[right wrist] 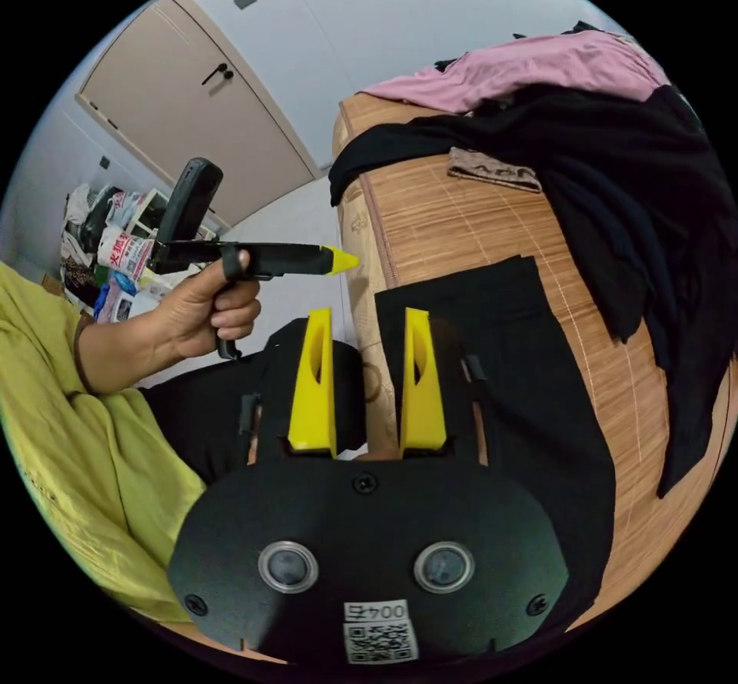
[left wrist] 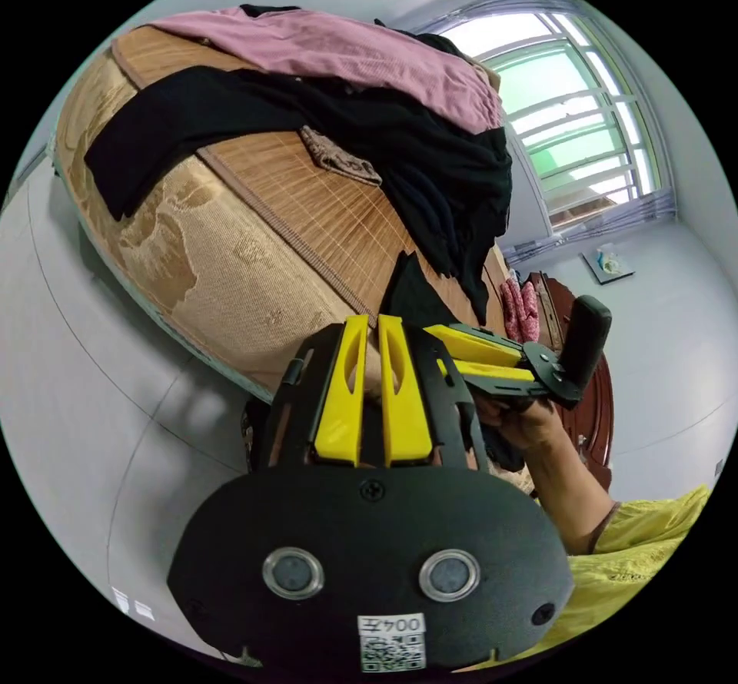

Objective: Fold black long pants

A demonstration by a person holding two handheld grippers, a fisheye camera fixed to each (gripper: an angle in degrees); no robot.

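Observation:
The black long pants lie folded into a flat strip on the bamboo mat near the bed's edge; in the left gripper view a corner of the pants shows beyond my jaws. My right gripper is open, its jaws held over the bed's edge just beside the pants, with nothing between them. In the left gripper view the right gripper is held by a hand, jaws apart. My left gripper is shut and empty, off the bed's side. The left gripper also shows in the right gripper view, raised in a hand.
A heap of black clothes under a pink garment covers the far part of the bed. A small brown cloth lies on the mat. A door, floor clutter and a window surround it.

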